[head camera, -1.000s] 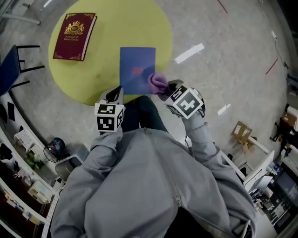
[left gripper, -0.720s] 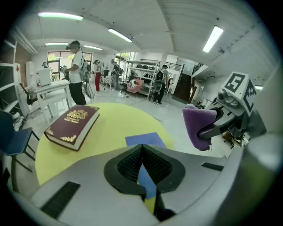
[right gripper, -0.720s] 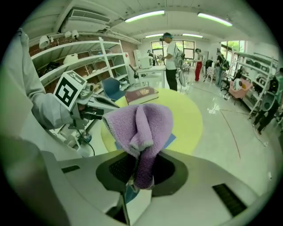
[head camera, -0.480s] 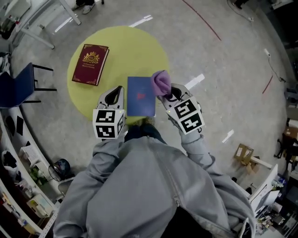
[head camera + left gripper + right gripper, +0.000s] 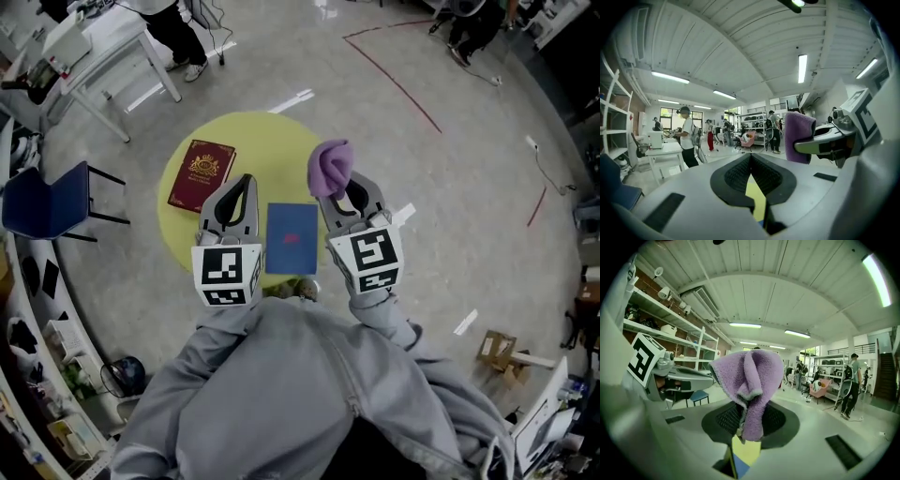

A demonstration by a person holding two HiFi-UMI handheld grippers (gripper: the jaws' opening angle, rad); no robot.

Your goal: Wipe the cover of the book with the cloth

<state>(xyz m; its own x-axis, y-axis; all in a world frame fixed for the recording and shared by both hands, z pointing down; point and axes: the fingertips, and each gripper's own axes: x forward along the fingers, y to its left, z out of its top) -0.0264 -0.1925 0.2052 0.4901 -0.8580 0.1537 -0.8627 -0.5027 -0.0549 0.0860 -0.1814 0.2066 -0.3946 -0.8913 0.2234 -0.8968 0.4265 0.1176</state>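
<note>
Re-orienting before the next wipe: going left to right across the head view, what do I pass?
Blue chair → red book → blue book → purple cloth.

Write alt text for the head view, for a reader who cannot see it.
Seen from above, a person in a grey top holds the right tongs shut on a purple cloth and the left tongs shut and empty. A blue book shows between them on a round yellow table, with a red book farther left.
</note>
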